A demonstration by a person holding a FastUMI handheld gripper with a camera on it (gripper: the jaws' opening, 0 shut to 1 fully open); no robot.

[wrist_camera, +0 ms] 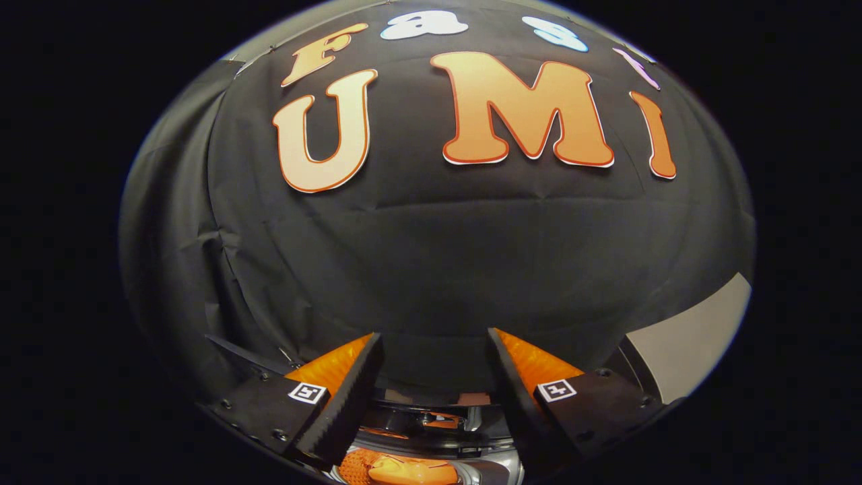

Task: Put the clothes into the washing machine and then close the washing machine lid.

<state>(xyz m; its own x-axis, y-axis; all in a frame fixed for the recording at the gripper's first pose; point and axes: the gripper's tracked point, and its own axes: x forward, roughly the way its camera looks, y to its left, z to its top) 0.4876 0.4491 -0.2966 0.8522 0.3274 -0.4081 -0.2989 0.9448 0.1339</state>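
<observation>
My gripper is open, with nothing between its fingers, and it points at the black booth wall. Below and between the fingers I look down on a round dark rim with a shiny edge, which looks like the washing machine's opening. Orange clothing lies inside it, close under the fingers. Most of the machine is hidden beneath the gripper. I cannot make out where its lid stands.
The black cloth wall hangs straight ahead beyond the fingers. A pale grey flat panel with a dark edge slants up to the right of the right finger; what it belongs to is unclear.
</observation>
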